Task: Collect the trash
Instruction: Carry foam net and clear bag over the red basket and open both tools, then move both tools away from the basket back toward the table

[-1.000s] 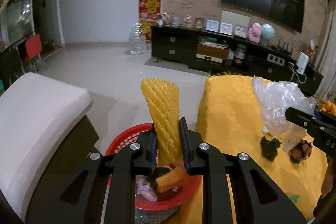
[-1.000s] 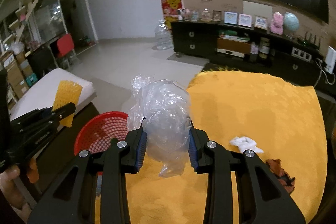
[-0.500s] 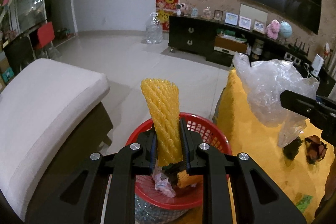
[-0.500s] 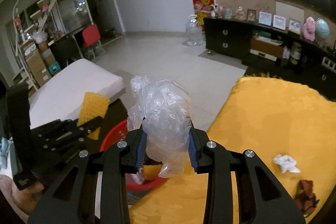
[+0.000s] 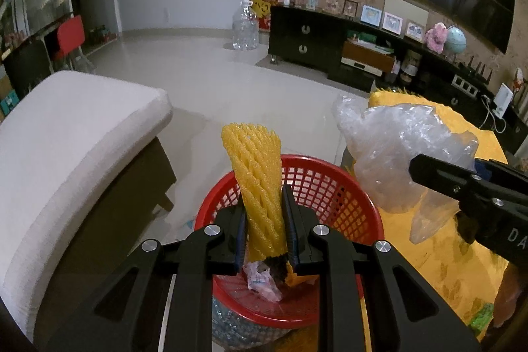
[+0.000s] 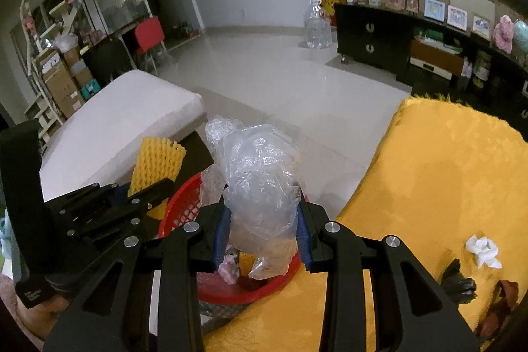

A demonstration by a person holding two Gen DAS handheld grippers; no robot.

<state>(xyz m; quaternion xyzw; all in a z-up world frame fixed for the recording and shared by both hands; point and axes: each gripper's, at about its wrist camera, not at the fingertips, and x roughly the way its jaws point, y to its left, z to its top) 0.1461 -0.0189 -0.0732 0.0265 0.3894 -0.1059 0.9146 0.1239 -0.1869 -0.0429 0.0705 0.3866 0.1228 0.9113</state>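
Above the red mesh basket point(image 5: 333, 187), the left gripper point(image 5: 264, 230) held a yellow foam fruit net point(image 5: 257, 183) upright, its jaws pinching the net's lower half. Just right of the basket, the right gripper point(image 6: 262, 230) was positioned over the basket's near rim, jaws clamped on a crumpled clear plastic bag point(image 6: 260, 187). Inside the basket lay a pink wrapper point(image 5: 262, 281) and 1 yellow foam piece. Right of the basket, on the yellow tablecloth point(image 6: 445, 170), sat a white tissue wad point(image 6: 481, 248) and a brown scrap point(image 6: 501, 302).
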